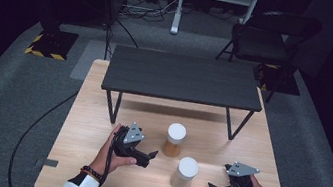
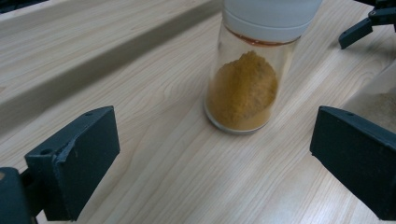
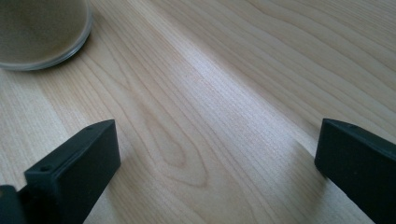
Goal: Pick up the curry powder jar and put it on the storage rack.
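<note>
Left gripper (image 2: 212, 154): jaws spread wide, empty. Just beyond their gap, clear glass jar of orange-brown powder (image 2: 243, 91) stands upright on the pale, grained wooden table (image 2: 154, 154); its white cap is cut off. Right gripper (image 3: 217, 158): jaws wide apart, empty; second glass jar of tan powder (image 3: 39, 32) beyond the left-hand jaw, only base visible.

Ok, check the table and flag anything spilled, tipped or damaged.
Nothing stands out. The orange-powder jar and the pale-powder jar both stand upright with white caps on, and no powder shows on the wooden table. Both hand-held grippers are open, touching neither jar.
</note>
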